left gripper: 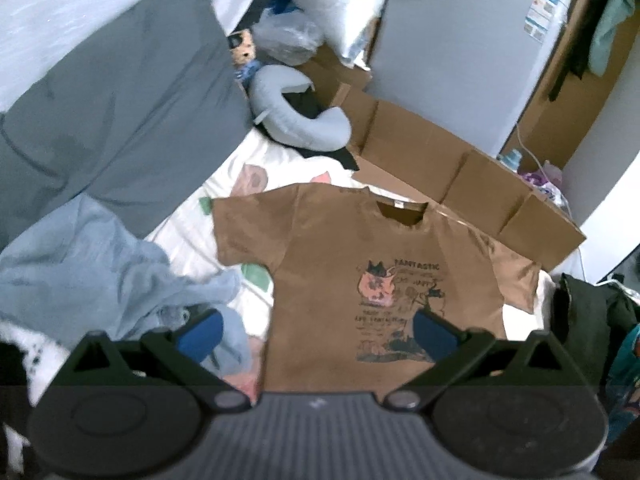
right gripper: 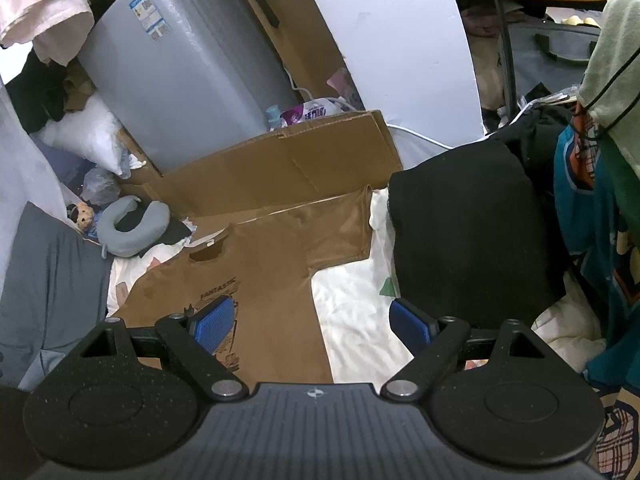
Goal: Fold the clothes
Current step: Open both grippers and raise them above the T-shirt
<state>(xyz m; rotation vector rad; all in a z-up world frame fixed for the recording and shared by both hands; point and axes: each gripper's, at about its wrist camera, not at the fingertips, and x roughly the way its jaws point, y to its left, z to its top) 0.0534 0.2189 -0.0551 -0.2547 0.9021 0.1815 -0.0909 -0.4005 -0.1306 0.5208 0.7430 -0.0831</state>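
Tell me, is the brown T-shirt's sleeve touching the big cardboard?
Touching. In the right wrist view the brown T-shirt has its far sleeve lying up on the flattened cardboard, no white sheet showing between them.

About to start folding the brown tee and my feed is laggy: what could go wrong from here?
1. The far sleeve of the brown T-shirt lies on the flattened cardboard; a fold may drag or snag there.
2. The crumpled blue garment lies close to the near sleeve, so the left gripper might pinch both.
3. The black pile crowds the right gripper, limiting room to swing.
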